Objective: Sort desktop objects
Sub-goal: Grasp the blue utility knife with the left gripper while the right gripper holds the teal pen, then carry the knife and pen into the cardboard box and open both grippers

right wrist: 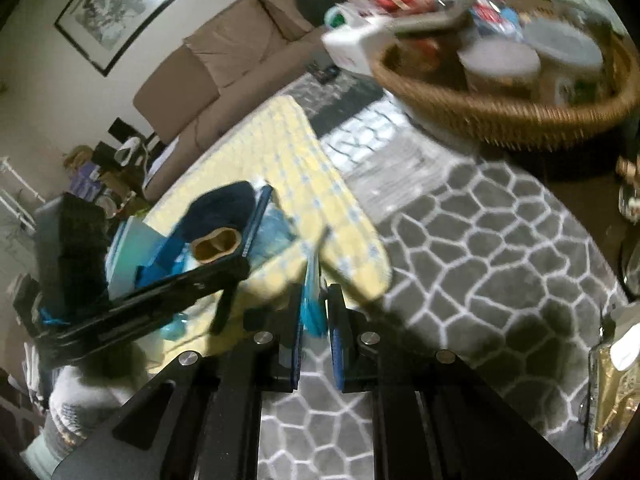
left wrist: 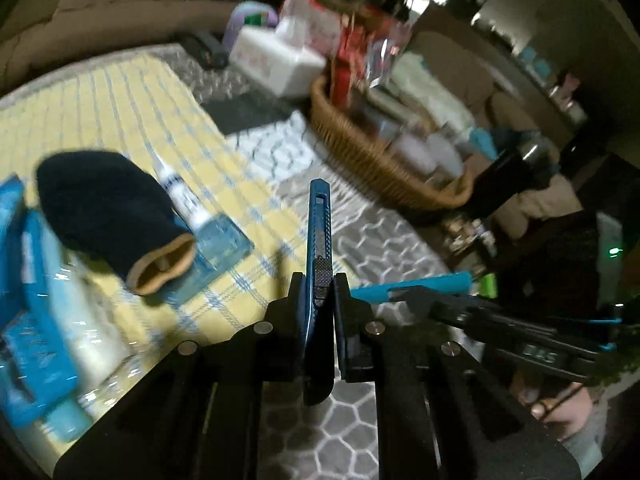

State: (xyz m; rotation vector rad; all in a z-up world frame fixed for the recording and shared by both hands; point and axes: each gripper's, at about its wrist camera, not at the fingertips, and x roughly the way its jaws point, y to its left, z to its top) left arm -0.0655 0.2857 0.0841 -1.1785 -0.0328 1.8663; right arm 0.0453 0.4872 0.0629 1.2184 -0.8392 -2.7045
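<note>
Left gripper (left wrist: 314, 280) is clamped on the knife (left wrist: 319, 232), a blue snap-off utility knife. Jaws pinch it across the slider section; the nose sticks out forward past the tips and the butt hangs back between the fingers. It is in the air, over the edge of the yellow mat (left wrist: 132, 120), basket (left wrist: 372, 160) ahead and to the right of the mat.

Right gripper (right wrist: 314, 308) holds a light-blue pen (right wrist: 314, 300), jaws narrow with the pen between them. It also sits off the mat's near edge, just right of the left gripper.

Handling guess: the knife is a light, stiff plastic shell and a bit slick. The ribbed slider gives bite, but squeezing there could shift the blade. A mid-body grip looks balanced enough, with no visible droop. The pen is light, stiff and round, so it may roll or pivot in the pads.

Sock (left wrist: 108, 216), tube (left wrist: 180, 192) and blue packs lie on the mat's left part, apart from both tools.
</note>
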